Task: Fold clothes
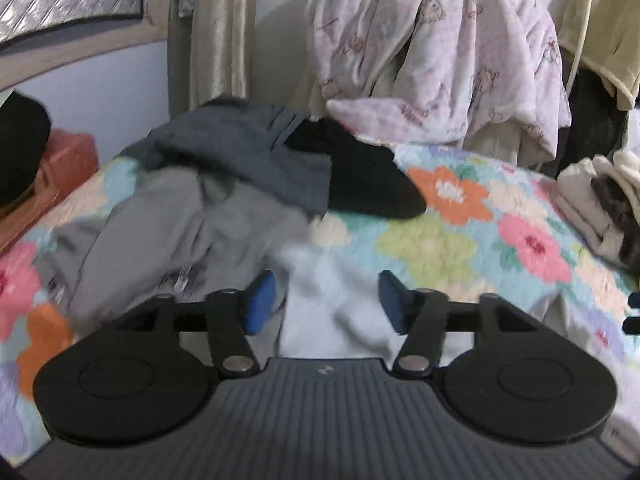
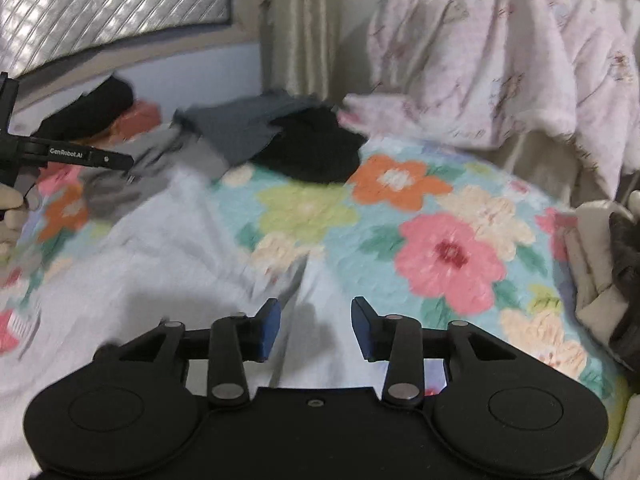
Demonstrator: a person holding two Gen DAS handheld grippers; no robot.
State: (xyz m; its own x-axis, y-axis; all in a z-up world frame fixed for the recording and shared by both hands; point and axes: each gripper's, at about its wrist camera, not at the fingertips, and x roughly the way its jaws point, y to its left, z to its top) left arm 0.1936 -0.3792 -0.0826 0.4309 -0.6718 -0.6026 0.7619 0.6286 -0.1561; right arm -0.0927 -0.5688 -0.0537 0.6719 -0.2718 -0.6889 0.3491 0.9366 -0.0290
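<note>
Your left claw stands wide, its blue pads apart above the white garment spread on the floral bedspread. Your right claw is likewise wide and holds nothing, over the same white garment. Beyond lie a grey garment, a dark grey one and a black one, heaped together.

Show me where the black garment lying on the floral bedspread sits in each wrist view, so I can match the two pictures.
Left wrist: the black garment lies just above centre, partly under a dark grey garment.
Right wrist: the black garment lies in the upper middle, beyond the open tongs.
Shared landmark: the orange flower printed on the bedspread, just right of the garment in both views.
</note>
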